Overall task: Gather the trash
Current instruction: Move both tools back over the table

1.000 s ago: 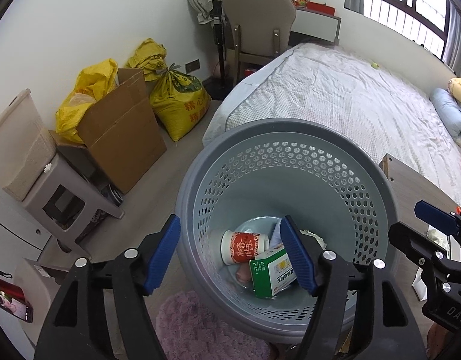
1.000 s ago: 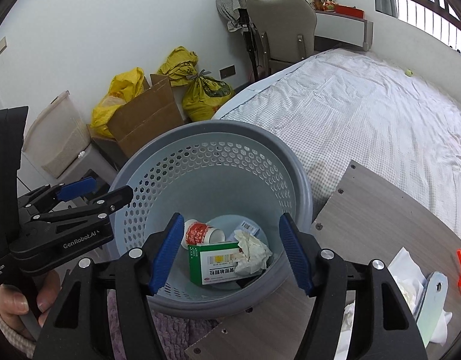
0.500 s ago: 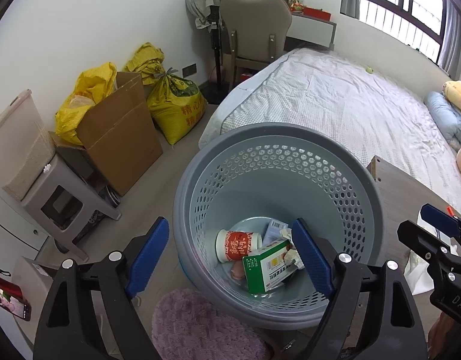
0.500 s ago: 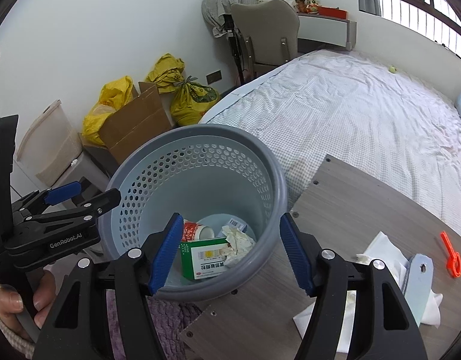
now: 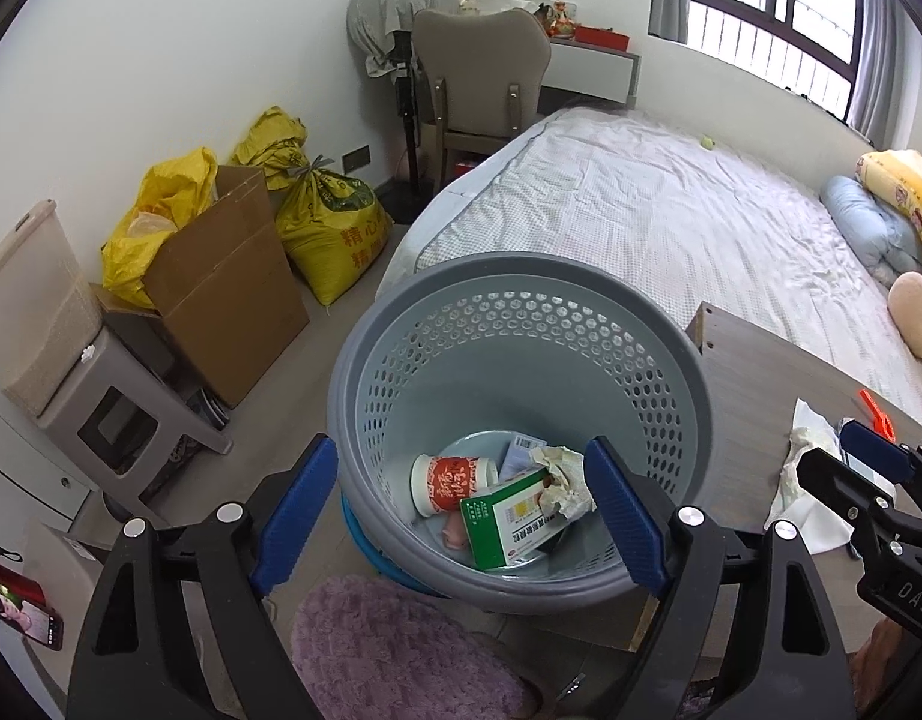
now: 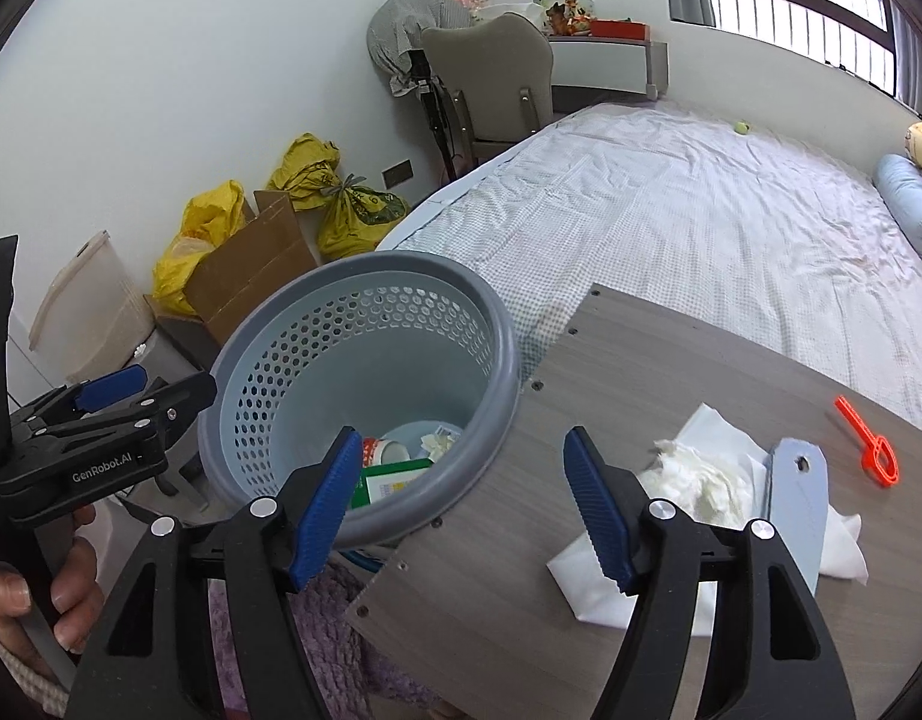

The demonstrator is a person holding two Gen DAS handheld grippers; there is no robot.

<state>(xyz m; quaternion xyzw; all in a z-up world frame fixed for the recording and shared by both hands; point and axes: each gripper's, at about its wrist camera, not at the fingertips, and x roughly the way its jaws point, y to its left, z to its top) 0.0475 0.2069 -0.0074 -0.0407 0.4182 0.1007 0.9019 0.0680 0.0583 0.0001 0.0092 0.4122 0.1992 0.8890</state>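
Grey perforated basket (image 5: 689, 396) on the floor, against the edge of the wooden table (image 6: 671, 360). Inside it: red-and-white cup (image 5: 446, 483), green box (image 5: 509, 519), crumpled paper (image 5: 566, 480). Beside it on the table: white tissue wad (image 6: 701, 474). Left gripper (image 5: 461, 519) above the basket, jaws wide, just opened further, empty. Right gripper (image 6: 464, 501) over basket rim and table, jaws apart, empty.

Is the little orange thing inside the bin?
No, the orange thing lies on the table, well away from the bin.
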